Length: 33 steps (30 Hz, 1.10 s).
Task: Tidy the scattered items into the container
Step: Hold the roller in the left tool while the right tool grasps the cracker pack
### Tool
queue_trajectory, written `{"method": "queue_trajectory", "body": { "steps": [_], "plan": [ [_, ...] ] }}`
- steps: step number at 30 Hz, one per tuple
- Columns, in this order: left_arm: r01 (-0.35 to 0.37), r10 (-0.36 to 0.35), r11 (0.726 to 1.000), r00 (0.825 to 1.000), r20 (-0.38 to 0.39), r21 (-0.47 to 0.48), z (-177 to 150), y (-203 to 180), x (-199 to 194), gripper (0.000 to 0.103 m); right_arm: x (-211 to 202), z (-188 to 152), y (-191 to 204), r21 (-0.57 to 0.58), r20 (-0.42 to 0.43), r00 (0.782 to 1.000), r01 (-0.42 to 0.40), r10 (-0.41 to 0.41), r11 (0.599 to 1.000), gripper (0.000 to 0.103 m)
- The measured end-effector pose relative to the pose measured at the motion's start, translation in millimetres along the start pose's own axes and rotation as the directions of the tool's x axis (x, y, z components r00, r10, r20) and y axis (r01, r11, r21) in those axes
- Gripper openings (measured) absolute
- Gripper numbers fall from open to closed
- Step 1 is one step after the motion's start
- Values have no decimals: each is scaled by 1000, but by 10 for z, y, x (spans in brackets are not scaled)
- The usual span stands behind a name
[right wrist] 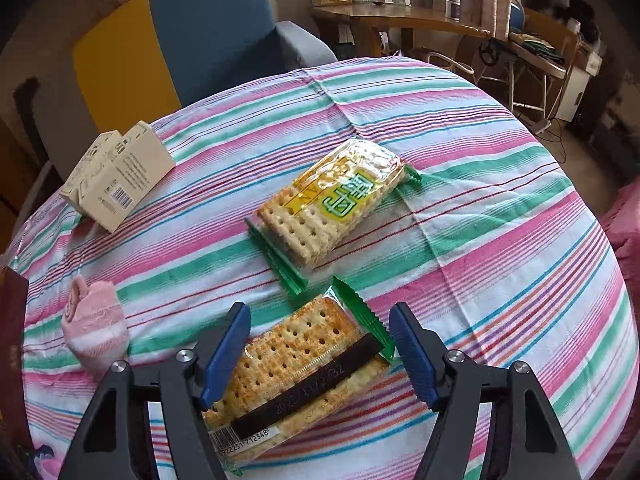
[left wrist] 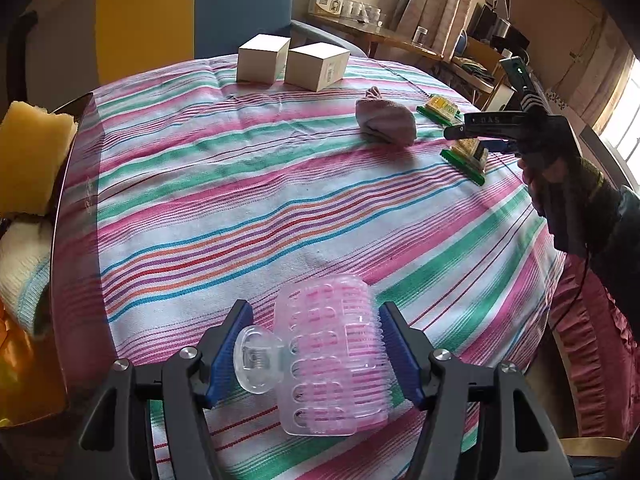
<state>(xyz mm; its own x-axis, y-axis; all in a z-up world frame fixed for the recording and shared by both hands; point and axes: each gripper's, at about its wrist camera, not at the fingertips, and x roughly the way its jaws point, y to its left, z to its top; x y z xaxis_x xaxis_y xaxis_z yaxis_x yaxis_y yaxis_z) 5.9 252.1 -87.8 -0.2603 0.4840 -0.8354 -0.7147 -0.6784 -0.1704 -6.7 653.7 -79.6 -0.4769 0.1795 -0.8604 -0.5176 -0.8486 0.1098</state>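
A clear pink hair roller (left wrist: 332, 356) with a clear clip lies on the striped tablecloth between the blue pads of my left gripper (left wrist: 316, 308). The jaws stand open around it, and I cannot tell whether the pads touch it. My right gripper (right wrist: 320, 310) is open over a cracker pack (right wrist: 296, 372) lying barcode side up. Its left pad is at the pack's edge, while its right pad stands apart. The left wrist view shows the right gripper (left wrist: 468, 140) above that pack (left wrist: 466, 156). The dark-rimmed container (left wrist: 60, 184) at the left holds a yellow sponge (left wrist: 36, 152) and a white cloth (left wrist: 24, 272).
A second cracker pack (right wrist: 332, 196) lies just beyond the first. A rolled pink sock (right wrist: 96, 324) sits to the left. Two white boxes (left wrist: 262, 58) (left wrist: 316, 66) stand at the far edge before a blue chair (left wrist: 240, 4). A gloved hand (left wrist: 560, 168) holds the right gripper.
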Motion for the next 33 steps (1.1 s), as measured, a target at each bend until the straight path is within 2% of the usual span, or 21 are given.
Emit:
{"method": "queue_trajectory", "body": {
  "steps": [4, 7, 14, 17, 19, 22, 23, 25, 30, 33],
  "plan": [
    [2, -2, 1000, 1000, 19, 2, -32, 3, -19, 66, -155, -282, 149, -31, -7, 1000, -28, 28, 999, 72],
    [3, -3, 1000, 1000, 26, -2, -57, 15, -40, 66, -296, -532, 292, -13, -6, 996, -90, 90, 996, 73],
    [-20, 19, 1000, 999, 30, 23, -114, 9, -77, 66, -591, -1054, 624, 69, -16, 969, -244, 245, 967, 84],
    [-23, 23, 999, 999, 30, 22, -123, 18, -87, 66, -688, -1236, 715, 99, -38, 949, -309, 314, 946, 85],
    [-19, 19, 1000, 999, 32, 18, -130, 30, -95, 66, -741, -1344, 750, 109, -57, 924, -370, 377, 923, 85],
    [-13, 13, 1000, 999, 33, 12, -139, 47, -104, 66, -799, -1496, 795, 113, -96, 862, -487, 498, 866, 85],
    [-10, 10, 1000, 999, 34, 12, -142, 53, -107, 66, -825, -1541, 815, 97, -108, 852, -504, 513, 858, 85],
    [-4, 4, 1000, 999, 37, 10, -150, 64, -111, 66, -900, -1620, 866, 36, -134, 845, -518, 518, 855, 85],
    [-7, 7, 1000, 999, 41, 13, -156, 58, -106, 67, -1167, -1651, 1003, -229, -68, 934, -357, 351, 906, 85],
    [-7, 6, 1000, 999, 43, 26, -154, 55, -97, 67, -1164, -1584, 1089, -320, -43, 954, -294, 296, 900, 88]
  ]
}}
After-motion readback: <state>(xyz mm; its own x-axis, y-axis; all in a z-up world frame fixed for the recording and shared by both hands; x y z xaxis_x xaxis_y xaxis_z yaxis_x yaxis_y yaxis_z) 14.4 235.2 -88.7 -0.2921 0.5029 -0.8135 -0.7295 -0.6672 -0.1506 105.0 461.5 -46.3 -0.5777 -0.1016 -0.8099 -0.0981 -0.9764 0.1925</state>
